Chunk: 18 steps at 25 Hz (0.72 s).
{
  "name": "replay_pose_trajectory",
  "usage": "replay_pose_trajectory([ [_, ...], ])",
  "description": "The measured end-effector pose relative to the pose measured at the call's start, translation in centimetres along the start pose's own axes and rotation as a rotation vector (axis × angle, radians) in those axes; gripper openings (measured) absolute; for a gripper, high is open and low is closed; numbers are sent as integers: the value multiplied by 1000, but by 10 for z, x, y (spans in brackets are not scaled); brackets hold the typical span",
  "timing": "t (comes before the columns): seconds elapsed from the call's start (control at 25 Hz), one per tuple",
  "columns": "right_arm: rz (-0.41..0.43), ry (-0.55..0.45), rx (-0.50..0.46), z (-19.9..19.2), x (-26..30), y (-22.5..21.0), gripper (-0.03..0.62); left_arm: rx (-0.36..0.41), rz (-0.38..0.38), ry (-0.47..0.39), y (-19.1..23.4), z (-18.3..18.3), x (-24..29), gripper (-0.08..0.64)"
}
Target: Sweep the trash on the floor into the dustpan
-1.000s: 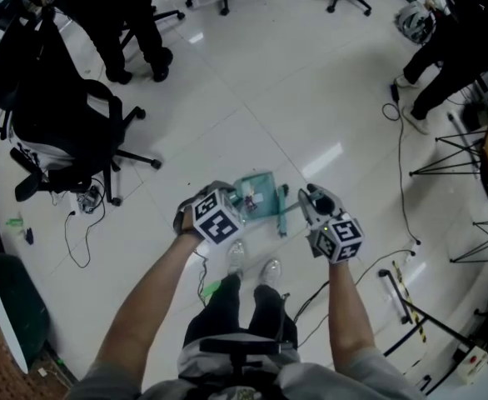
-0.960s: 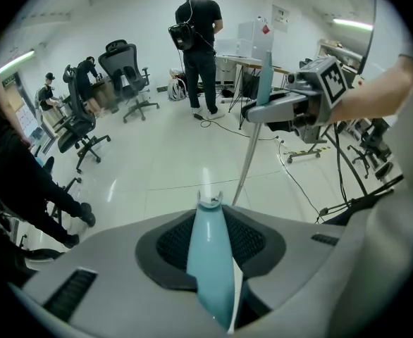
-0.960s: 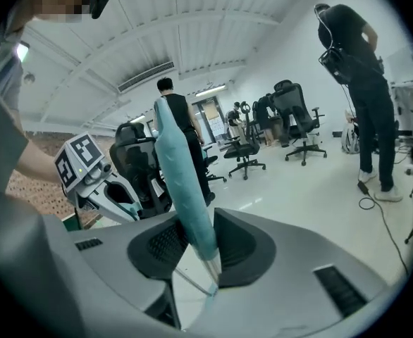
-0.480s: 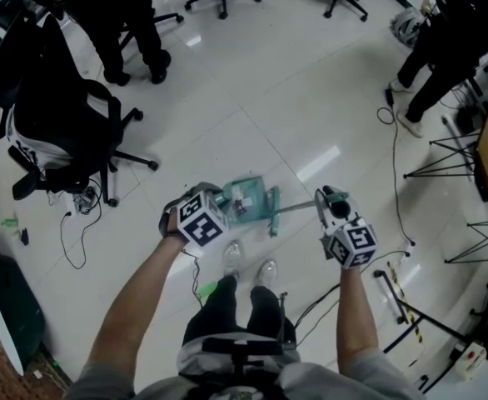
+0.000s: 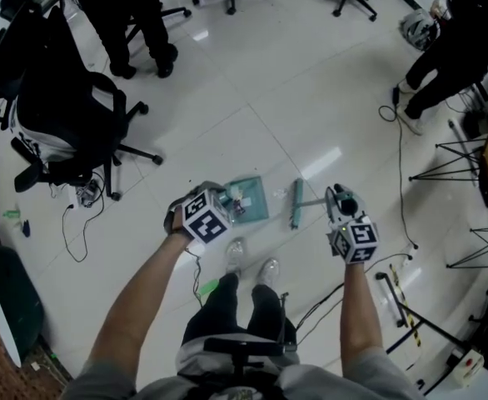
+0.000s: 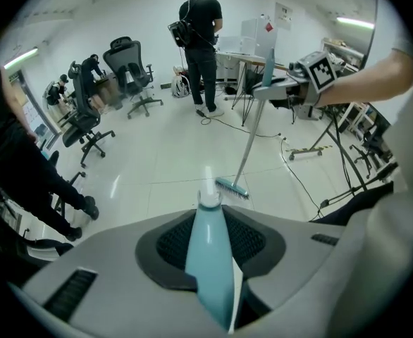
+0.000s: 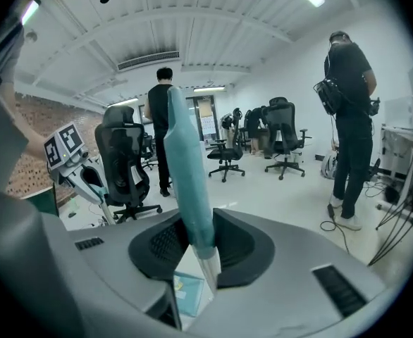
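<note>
A teal dustpan (image 5: 251, 198) rests on the white floor with small bits of trash (image 5: 236, 206) on it. My left gripper (image 5: 219, 205) is shut on the dustpan's teal handle (image 6: 211, 259), which runs up between its jaws. The teal broom head (image 5: 296, 203) stands on the floor a little to the right of the pan, apart from it. Its handle (image 7: 187, 167) passes between the jaws of my right gripper (image 5: 339, 198), which have just been closing on it and grip it. In the left gripper view the broom head (image 6: 231, 186) and the right gripper (image 6: 291, 86) show ahead.
My shoes (image 5: 237, 257) stand just behind the pan. A black office chair (image 5: 65, 123) is at the left, and more chairs and standing people (image 5: 136, 23) lie farther off. Cables (image 5: 398, 157) and tripod legs (image 5: 448, 161) are on the right.
The right gripper has carried the broom to the right, so its head has come away from the dustpan's edge. The left gripper and pan have shifted slightly left.
</note>
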State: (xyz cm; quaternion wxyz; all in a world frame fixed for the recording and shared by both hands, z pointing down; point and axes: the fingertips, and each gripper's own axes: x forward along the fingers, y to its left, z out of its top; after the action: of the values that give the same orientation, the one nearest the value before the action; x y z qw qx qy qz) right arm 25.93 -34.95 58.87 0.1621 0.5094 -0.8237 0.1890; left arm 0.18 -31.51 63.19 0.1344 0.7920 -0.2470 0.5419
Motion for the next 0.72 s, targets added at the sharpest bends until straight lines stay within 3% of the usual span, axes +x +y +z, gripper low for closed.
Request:
replay_pose_trajectory([
  [0.32, 99, 23, 163, -32, 9, 35, 97, -9, -27, -43, -5, 16, 6, 107],
  [0.56, 197, 14, 153, -27, 13, 78, 101, -13, -31, -65, -8, 22, 7, 107],
  [0.72, 280, 1, 198, -20, 11, 98, 101, -15, -32, -66, -10, 19, 7, 107],
])
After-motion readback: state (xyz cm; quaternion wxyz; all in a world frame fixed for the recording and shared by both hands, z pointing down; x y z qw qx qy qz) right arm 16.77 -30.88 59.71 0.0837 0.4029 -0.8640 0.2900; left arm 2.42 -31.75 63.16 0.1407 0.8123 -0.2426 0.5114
